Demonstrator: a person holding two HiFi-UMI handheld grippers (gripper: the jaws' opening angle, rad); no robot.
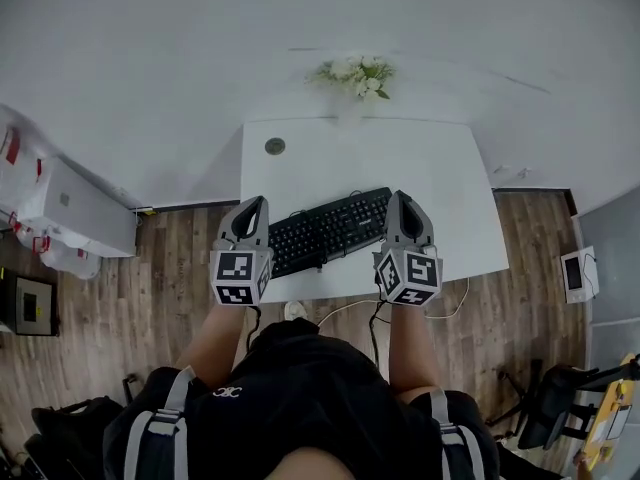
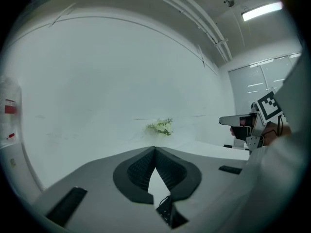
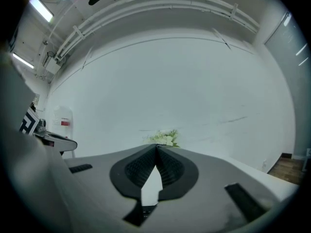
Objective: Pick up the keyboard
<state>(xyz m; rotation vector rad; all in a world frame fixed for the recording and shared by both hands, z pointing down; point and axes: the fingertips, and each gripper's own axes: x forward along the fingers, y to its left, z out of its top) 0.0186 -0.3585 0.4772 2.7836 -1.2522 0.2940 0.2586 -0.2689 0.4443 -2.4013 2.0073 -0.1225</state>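
Abutting a white wall point(image 1: 300, 28), the table point(image 1: 350, 158) bears a keyboard point(image 1: 330, 230) between closed left hand-held gripper point(image 1: 256, 204) and closed right hand-held gripper point(image 1: 398, 198)

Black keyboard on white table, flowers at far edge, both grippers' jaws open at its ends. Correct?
No: the jaws are shut, not open. The left gripper view and right gripper view show the left gripper and right gripper with tips meeting, nothing gripped. Rest stands: black keyboard on white table, flowers at far edge.

The keyboard's point(image 1: 325, 230) ends seem covered by the left gripper point(image 1: 256, 203) and right gripper point(image 1: 400, 198). A round thing point(image 1: 275, 146) near the tabletop's far left corner is too small to identify.
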